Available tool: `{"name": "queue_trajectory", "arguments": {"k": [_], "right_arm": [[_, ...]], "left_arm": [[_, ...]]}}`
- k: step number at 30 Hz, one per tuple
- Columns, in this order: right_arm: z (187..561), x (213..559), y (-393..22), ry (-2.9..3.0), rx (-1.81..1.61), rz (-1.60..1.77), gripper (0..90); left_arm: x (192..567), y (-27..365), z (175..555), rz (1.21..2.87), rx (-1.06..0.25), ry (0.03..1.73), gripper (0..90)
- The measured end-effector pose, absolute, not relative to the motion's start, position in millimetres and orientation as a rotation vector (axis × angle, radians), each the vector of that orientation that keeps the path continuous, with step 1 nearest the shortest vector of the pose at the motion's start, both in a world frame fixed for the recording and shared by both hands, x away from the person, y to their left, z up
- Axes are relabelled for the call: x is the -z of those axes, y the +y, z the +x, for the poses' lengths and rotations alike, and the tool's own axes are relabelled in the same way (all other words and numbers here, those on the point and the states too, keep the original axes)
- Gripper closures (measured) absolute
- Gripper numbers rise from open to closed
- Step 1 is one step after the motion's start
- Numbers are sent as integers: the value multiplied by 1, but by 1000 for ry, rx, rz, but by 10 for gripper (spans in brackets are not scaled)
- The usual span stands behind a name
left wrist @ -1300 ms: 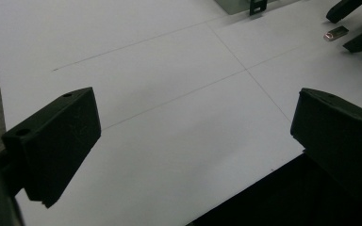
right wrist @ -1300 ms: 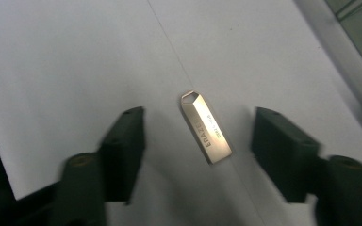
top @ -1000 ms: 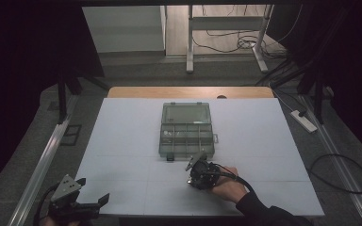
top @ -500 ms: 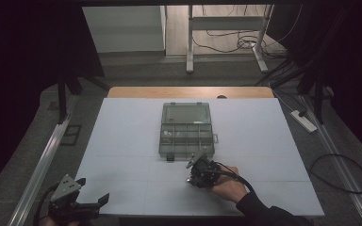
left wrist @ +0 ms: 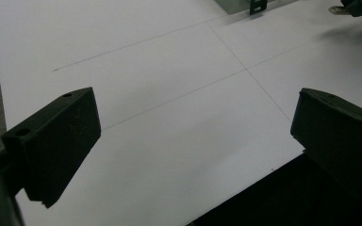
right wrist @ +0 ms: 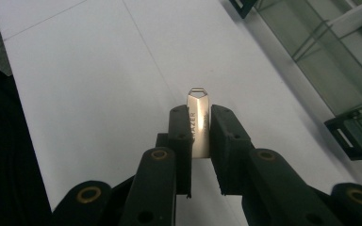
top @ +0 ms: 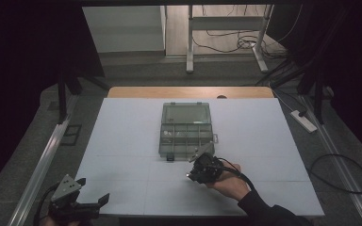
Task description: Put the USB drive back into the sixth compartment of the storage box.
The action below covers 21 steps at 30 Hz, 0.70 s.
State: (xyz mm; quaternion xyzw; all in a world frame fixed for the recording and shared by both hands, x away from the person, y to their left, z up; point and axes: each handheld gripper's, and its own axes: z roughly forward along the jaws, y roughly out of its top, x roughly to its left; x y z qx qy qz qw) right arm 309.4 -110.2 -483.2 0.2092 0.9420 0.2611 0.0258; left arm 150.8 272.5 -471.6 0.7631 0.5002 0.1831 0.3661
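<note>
- The room is dark around a lit floor; a desk frame [top: 226,28] and loose cables [top: 235,42] stand on the floor beyond the table, and a power strip [top: 304,120] lies on the floor to the table's right.
- A white table [top: 122,141] fills the middle of the high view, with a wooden edge [top: 188,92] showing along its far side and thin pencil-like lines crossing its surface.
- A clear compartment box [top: 186,129] sits in the middle of the table with its lid open towards the far side; its divided tray is nearer the person, and black latches hang at its near edge.
- The right hand [top: 228,183] comes in from the bottom, in a dark sleeve, and holds the right gripper [top: 202,168] just beside the box's near right corner, above the table.
- The left gripper [top: 92,203] is at the near left corner of the table, well apart from the box; in the left gripper view its jaws stand wide apart with bare table between them.
- A small metal USB stick [right wrist: 199,123] with a loop at its tip stands clamped between the right gripper's jaws, its looped end poking out past the pads, and the box's clear wall runs along the right of that view.
</note>
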Motion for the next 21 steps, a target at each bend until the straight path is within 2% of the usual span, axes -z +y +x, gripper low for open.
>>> {"name": "queue_trajectory", "arguments": {"k": [21], "right_arm": [[323, 469, -115, 2863, -908, 707, 790]], "left_arm": [[472, 272, 151, 1964, -469, 1288, 22]]}}
